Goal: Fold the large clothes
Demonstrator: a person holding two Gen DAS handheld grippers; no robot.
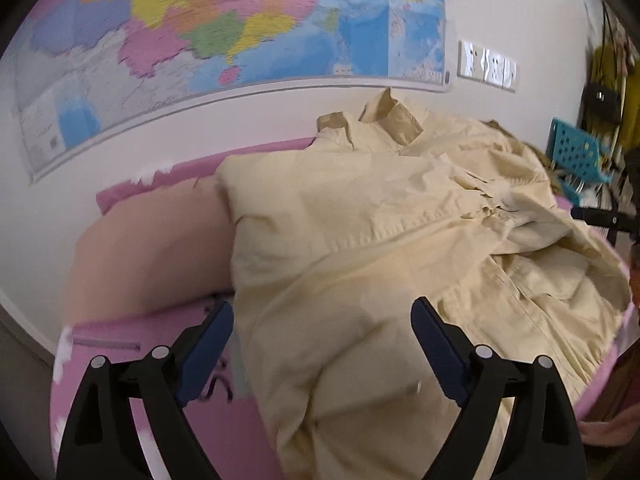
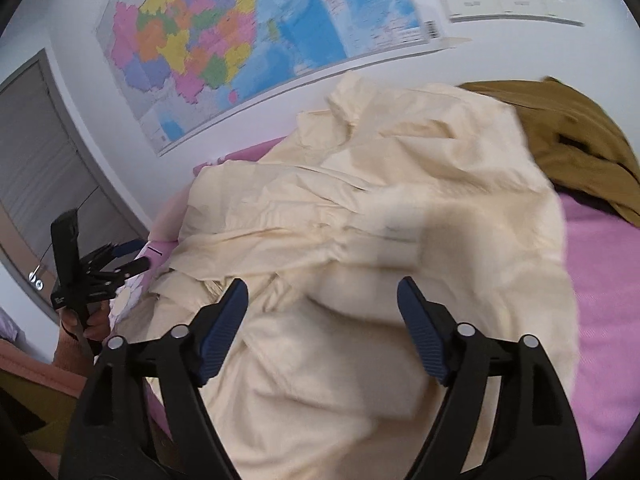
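Both grippers spread above the cream jacket on the pink bed

We hold our left gripper (image 1: pixel 322 316) with its jaws wide apart and nothing pinched; the cream jacket (image 1: pixel 380 232) lies just beyond and beneath its blue pads, collar towards the wall under the map (image 1: pixel 208 32), with a peach pillow (image 1: pixel 152 248) to its left. Our right gripper (image 2: pixel 322 296) is likewise spread and empty, hovering over the rumpled near part of the same jacket, which sprawls across the pink bed (image 2: pixel 604 280). A mustard garment (image 2: pixel 576 140) lies past it on the right.
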